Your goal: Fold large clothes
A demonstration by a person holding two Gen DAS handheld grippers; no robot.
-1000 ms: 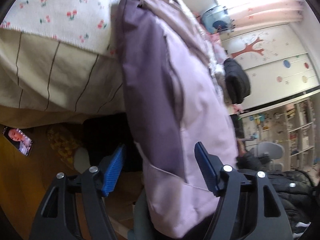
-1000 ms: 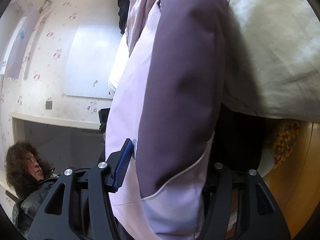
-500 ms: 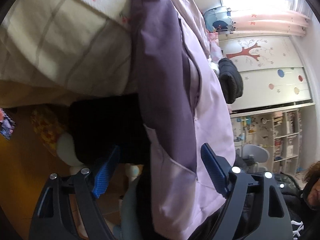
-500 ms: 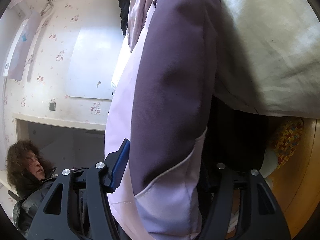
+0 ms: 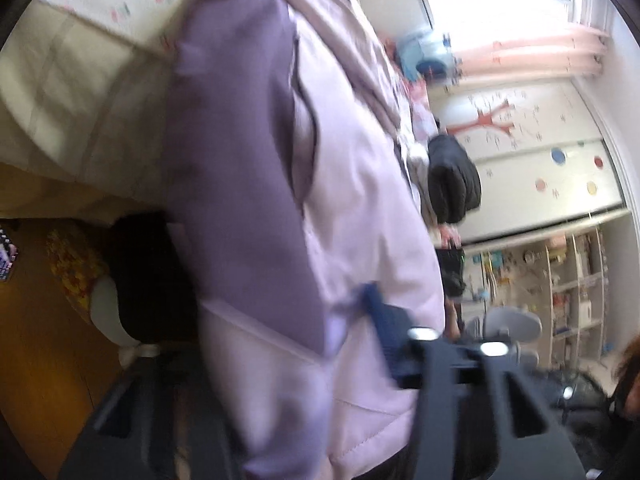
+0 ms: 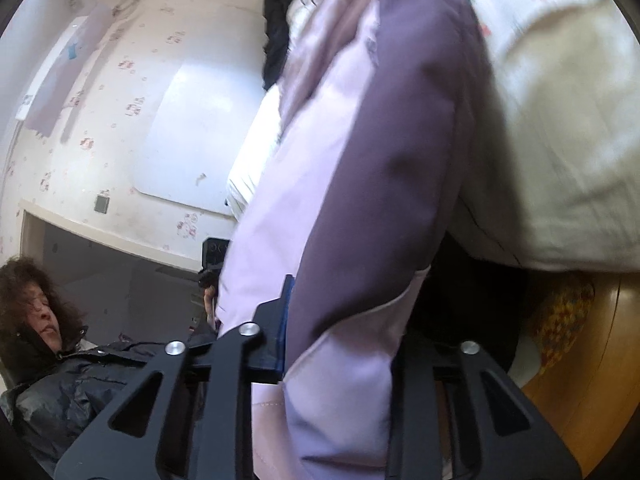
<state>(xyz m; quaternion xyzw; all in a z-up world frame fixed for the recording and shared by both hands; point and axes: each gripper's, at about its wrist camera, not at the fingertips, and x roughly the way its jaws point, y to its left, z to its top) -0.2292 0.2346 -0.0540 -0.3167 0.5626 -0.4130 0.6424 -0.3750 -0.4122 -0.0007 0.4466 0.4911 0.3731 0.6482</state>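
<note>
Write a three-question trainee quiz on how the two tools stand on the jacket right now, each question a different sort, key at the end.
1. True or false: the left tool is closed on the lilac and purple jacket.
2. Multiple choice: the right tool has between its blue pads: A) the cream blanket, B) the jacket's hem, C) nothing.
3. Fill in: the jacket hangs over the edge of a bed covered by a ____ blanket.

Key: 1 true; 2 B; 3 cream.
</note>
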